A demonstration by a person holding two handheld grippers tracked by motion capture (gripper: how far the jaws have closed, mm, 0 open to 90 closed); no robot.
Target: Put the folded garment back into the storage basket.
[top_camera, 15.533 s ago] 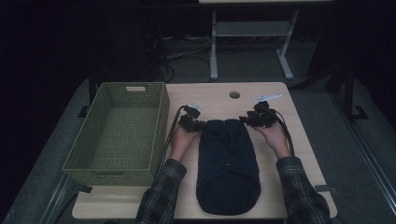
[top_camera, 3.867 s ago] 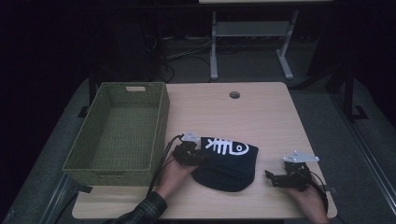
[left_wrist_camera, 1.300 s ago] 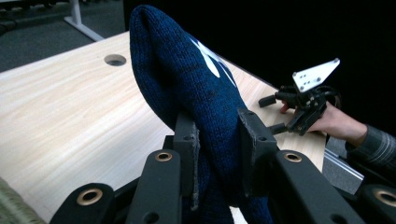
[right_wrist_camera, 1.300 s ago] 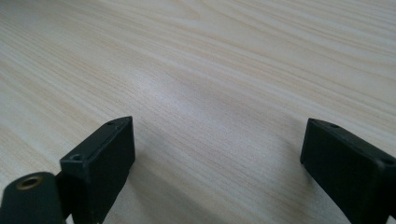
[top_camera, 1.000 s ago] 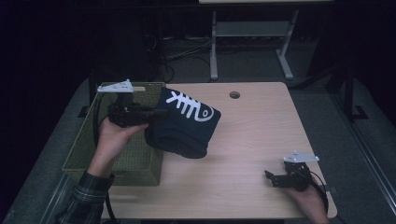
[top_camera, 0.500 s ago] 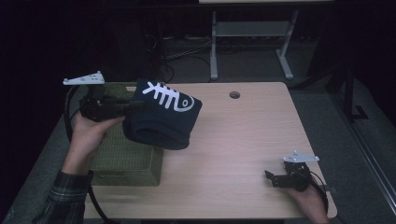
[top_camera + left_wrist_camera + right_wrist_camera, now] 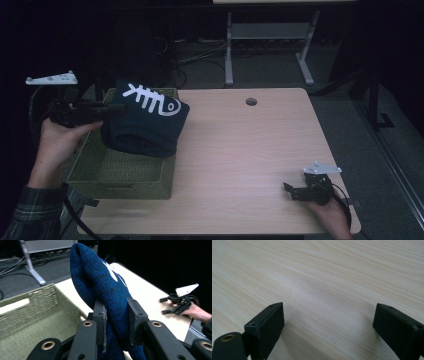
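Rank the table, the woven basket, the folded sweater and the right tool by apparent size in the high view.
1. Table
2. Woven basket, partly hidden
3. Folded navy sweater, held above the basket and nearer the camera, so this ranking is unsure
4. Right tool

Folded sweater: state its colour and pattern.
Dark blue knit sweater with a white fishbone design; high view.

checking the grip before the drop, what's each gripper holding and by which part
The left gripper is clamped on the folded navy sweater, at its folded edge, holding it over the basket. The right gripper is open, holding nothing.
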